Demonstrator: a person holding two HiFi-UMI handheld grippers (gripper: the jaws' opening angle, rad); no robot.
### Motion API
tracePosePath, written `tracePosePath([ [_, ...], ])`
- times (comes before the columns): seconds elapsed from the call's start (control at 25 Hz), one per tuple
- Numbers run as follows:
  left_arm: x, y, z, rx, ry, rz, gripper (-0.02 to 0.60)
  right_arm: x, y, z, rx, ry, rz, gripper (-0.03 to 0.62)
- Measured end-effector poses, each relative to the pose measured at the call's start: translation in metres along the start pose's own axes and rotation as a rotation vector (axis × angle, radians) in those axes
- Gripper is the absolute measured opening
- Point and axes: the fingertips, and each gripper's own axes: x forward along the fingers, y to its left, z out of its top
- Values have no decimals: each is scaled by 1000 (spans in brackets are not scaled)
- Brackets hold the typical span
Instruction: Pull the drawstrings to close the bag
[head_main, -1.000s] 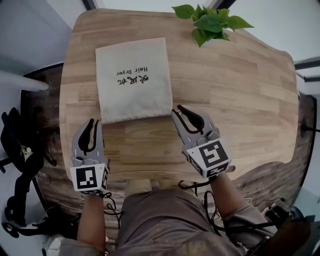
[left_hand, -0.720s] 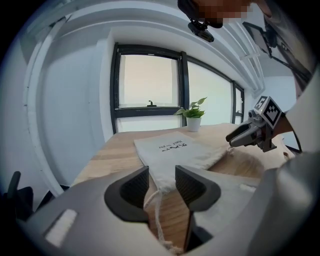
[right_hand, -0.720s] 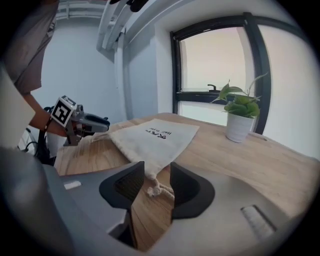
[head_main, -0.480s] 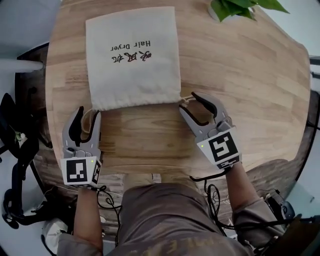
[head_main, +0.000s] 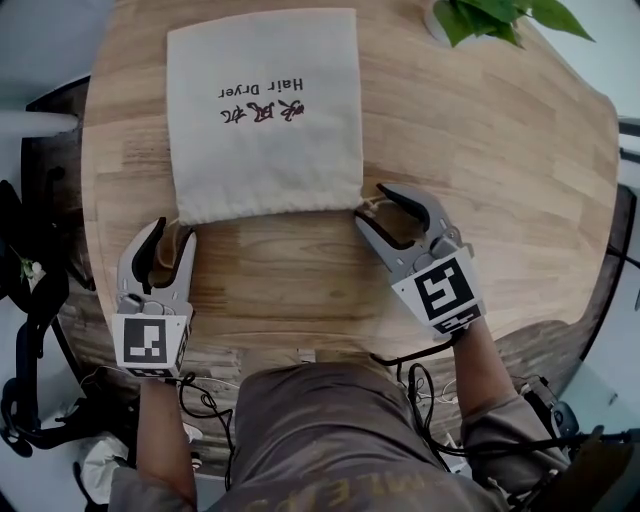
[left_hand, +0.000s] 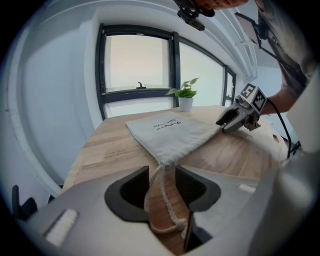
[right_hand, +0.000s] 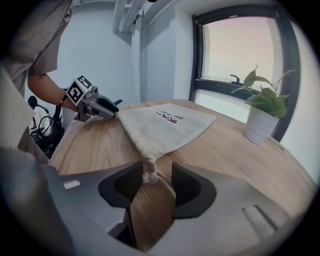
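Both grippers have dropped to the worktop (head_main: 500, 200) over the last second and now sit at the two near corners of the cloth drawstring bag (head_main: 265, 110). The bag lies flat in the same spot, print side up, with its mouth edge towards the person.

The right gripper (head_main: 373, 204) had its fingers nearly together a second ago. They have just been opening and now stand spread wide. The knotted end of the right drawstring (right_hand: 149, 177) lies between them, and neither finger presses on it.

The left gripper (head_main: 173, 232) is also released. Its fingers straddle the loop of the left drawstring (left_hand: 179, 225), which rests slack on the wood in the gap.

This looks like the approach finished and the grasp about to start, with each cord lined up inside a gripper but neither one caught. The bag's mouth edge runs straight and ungathered, so no closing has been done. The next move is probably to clench both grippers on their cords and draw them outwards, away from each other. The thin right cord sits close to the fingertips and could slip out
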Motion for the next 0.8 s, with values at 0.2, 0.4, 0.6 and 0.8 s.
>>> tracePosePath([
  [0.2,5,2,-6,-3,66,-34,153,4,5,1,-21,32,81,172],
  [0.4,8,0,-9,-29,110,-110,136,3,5,-1,-53,60,107,148],
  [0.6,11,4,-11,44,164,-135,20,5,8,-3,-102,117,108,87],
  [0.8,9,13,-15,90,206,-111,15,6,8,-4,-105,174,73,75],
])
